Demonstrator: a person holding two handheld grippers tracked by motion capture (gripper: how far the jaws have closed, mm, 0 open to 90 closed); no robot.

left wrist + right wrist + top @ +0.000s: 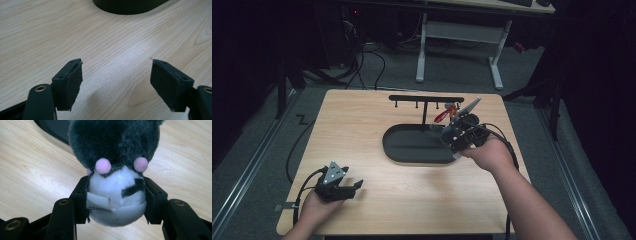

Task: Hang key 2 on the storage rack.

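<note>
My right gripper (117,195) clamps a grey-and-white plush toy (116,170) near the worktop's (362,130) right edge; my left gripper (116,85) gapes empty by the near-left corner.

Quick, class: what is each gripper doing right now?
Left gripper: open, holding nothing, over the table.
Right gripper: closed on a grey and white plush toy.

Left gripper (116,77) jaws spread wide over the wooden table (105,42).
</note>
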